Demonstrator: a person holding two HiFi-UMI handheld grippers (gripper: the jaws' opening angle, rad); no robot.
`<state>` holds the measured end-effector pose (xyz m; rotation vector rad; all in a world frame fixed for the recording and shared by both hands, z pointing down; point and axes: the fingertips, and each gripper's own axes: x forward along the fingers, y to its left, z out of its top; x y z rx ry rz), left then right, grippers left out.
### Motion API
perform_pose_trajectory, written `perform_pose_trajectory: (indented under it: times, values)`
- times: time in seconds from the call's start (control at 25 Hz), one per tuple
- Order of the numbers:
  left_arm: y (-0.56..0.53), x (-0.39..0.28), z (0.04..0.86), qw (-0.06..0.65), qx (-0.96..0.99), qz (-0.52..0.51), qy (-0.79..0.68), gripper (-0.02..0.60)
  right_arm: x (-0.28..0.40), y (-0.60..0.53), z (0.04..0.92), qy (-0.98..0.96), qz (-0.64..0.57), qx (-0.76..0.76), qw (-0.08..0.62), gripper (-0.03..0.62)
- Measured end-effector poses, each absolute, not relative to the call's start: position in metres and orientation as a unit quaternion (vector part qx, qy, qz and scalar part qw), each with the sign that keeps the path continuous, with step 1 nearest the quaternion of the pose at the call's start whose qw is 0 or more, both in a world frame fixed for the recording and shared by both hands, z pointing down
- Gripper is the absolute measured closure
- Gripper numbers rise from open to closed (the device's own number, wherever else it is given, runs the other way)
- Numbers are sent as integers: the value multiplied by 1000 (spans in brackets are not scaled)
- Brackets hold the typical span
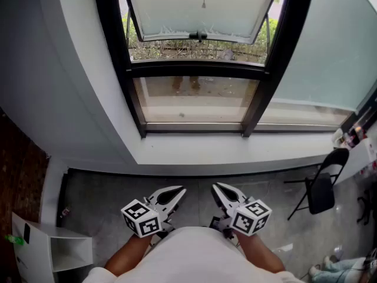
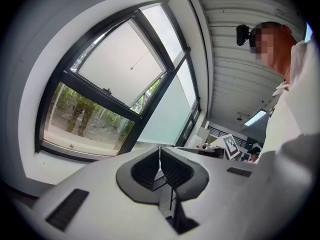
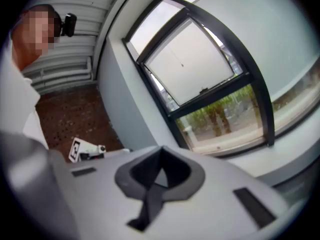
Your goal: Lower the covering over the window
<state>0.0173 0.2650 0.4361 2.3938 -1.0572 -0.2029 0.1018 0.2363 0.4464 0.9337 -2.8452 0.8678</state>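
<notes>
A black-framed window (image 1: 200, 69) fills the wall ahead, and its upper frosted sash (image 1: 200, 7) is tilted outward. A thin pull cord with a small knob (image 1: 204, 5) hangs in front of that sash; it also shows in the left gripper view (image 2: 131, 69) and in the right gripper view (image 3: 182, 64). No covering shows over the glass. My left gripper (image 1: 181, 189) and right gripper (image 1: 215, 186) are held low, close to the body and well short of the window. Both point toward it, shut, with nothing between their jaws (image 2: 160, 150) (image 3: 160, 150).
A wide white sill (image 1: 235, 149) runs under the window, with a frosted pane (image 1: 330, 58) to the right. A black folding chair (image 1: 323, 187) stands on the floor at the right. A white open shelf unit (image 1: 53, 249) sits at the lower left beside a brown perforated wall.
</notes>
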Motion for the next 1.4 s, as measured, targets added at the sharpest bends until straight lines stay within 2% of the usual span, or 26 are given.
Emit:
perform_pose_trajectory:
  times: [0.52,0.8,1.24,1.4]
  values:
    - [263,25,440,259,882,-61,-389,560,102,234,448,-916,272,292,29,571]
    - [257,32,445,253,880,-51,-399,560,96,238,455,-932,256,248,63,569]
    - [235,56,452,248,868,-48,-428,560,137,199,459,-937,206,268,86,565]
    - [225,66,453,247,861,-52,-442,560,147,182,459,-941,191,263,92,540]
